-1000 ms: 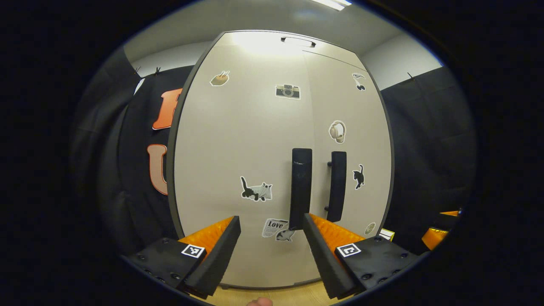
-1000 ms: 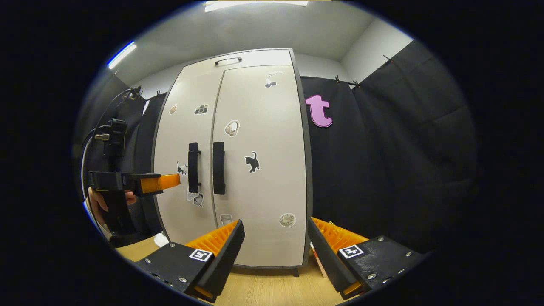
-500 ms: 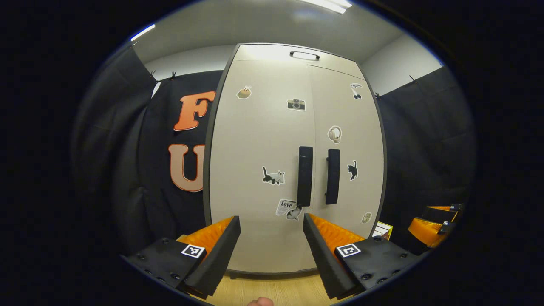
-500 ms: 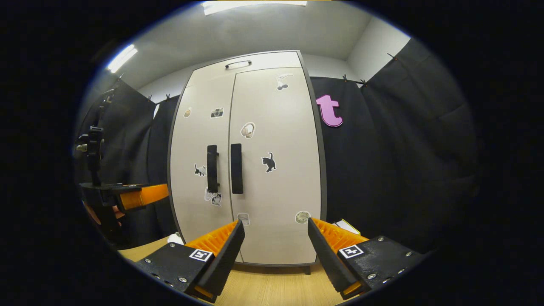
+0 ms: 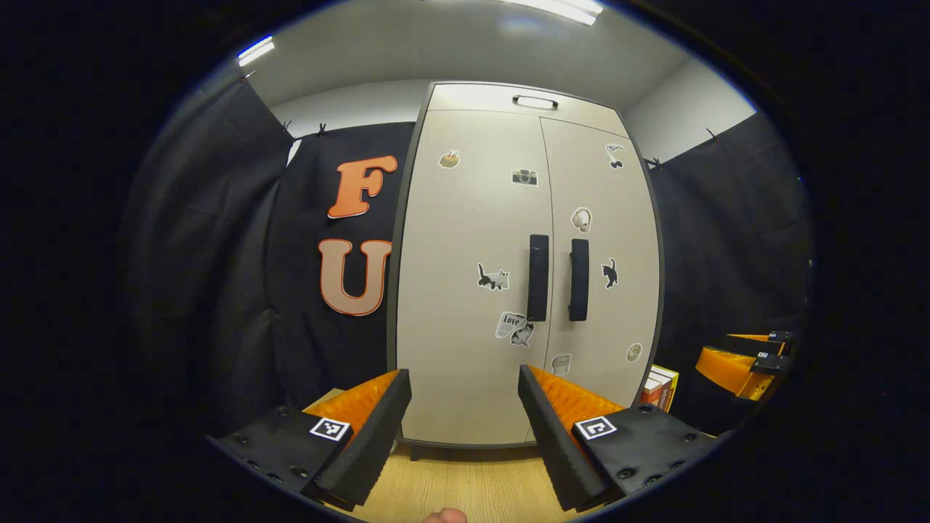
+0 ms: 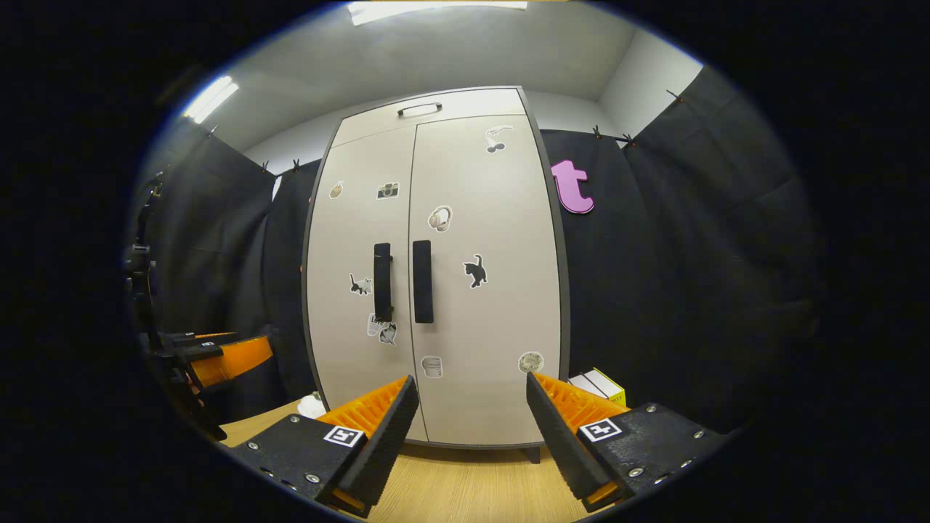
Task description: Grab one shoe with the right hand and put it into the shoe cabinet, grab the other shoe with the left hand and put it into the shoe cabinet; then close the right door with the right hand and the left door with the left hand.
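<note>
With both doors of the shoe cabinet (image 5: 523, 276) seen flush, the left gripper (image 5: 463, 414) and right gripper (image 6: 471, 418) are held apart and empty, and the stiff, light doors (shoes presumably inside) are judged best pushed near the handles (image 6: 402, 282).

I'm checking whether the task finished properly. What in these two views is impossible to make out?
- Shoes: hidden behind the shut doors of the beige two-door shoe cabinet in both views.
- Small yellow-edged box, right gripper view: partly hidden by the right gripper.
- Round sticker, left gripper view: too small to read.
</note>
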Motion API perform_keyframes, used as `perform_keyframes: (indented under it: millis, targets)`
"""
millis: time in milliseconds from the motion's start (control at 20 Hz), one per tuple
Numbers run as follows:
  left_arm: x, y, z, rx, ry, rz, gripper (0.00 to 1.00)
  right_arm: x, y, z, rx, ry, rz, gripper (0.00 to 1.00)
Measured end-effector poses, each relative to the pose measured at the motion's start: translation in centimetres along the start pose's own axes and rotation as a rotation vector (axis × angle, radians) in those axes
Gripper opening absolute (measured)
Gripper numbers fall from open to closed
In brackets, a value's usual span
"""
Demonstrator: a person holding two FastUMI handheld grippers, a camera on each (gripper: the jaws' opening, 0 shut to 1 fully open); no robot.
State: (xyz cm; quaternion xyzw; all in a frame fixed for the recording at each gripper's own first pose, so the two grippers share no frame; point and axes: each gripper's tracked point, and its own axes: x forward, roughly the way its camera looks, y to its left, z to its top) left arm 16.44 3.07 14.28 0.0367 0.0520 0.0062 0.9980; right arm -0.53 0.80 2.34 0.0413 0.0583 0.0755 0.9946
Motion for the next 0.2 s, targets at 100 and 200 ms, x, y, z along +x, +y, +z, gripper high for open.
perform_keyframes:
  millis: [100,200]
  targets:
    - [0.0,0.7,-0.9,0.015,0.003,0.012,0.96,-0.1,0.1,0.3,0.004,-0.005,-0.004,0.92]
    - [-0.1,1.0,-1.5,0.022,0.004,0.018,0.97,-0.3,0.1,0.7,0.005,-0.01,-0.01,0.92]
